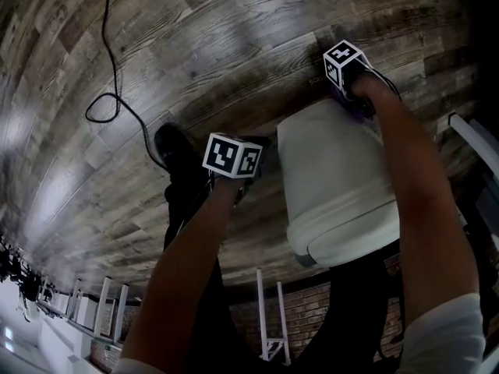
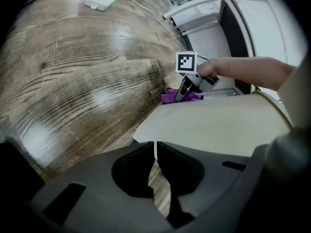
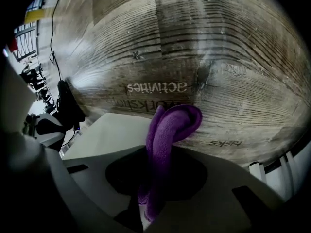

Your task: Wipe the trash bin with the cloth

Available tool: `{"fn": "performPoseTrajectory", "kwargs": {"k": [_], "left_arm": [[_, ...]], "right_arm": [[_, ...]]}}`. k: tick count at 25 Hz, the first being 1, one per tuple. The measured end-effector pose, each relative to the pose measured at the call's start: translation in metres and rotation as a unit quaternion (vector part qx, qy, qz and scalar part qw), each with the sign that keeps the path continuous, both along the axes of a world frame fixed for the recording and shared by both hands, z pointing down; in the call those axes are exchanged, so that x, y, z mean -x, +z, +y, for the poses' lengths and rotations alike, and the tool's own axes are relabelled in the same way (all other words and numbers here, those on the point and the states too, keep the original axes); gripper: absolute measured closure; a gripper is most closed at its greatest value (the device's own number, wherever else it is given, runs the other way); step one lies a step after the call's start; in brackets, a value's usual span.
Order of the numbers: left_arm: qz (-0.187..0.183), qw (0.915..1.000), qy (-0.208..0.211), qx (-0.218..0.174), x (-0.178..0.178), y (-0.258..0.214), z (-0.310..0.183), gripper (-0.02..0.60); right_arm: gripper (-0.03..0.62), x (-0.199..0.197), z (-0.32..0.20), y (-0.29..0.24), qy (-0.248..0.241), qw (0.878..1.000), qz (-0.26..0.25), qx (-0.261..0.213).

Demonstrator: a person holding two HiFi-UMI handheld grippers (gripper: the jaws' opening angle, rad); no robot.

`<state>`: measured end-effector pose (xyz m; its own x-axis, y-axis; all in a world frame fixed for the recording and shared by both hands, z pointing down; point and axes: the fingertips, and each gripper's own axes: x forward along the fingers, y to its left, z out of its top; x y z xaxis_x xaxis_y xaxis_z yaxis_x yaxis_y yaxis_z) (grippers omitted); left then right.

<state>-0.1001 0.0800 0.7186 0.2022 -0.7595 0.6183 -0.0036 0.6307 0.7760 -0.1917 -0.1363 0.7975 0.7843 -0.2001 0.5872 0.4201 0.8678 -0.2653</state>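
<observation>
One fuzzy purple cloth (image 3: 167, 130) in right claw (image 3: 154, 154).

Both arms reach down, the left gripper (image 2: 154, 148) with jaws closed to a slit, the right gripper (image 3: 148, 191) clamped on the cloth (image 3: 171, 124).

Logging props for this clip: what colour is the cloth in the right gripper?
Purple fuzzy cloth; clearest in the right gripper view.
</observation>
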Motion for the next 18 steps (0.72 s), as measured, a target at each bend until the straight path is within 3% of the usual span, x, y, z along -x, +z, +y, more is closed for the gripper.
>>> {"fn": "performPoseTrajectory", "kwargs": {"k": [18], "left_arm": [[0.001,1.0000,-0.008,-0.003,-0.010,-0.005,0.015,0.575]], "right_arm": [[0.514,-0.007,0.043,0.002,-0.025,1.000,-0.001,0.012]]}}
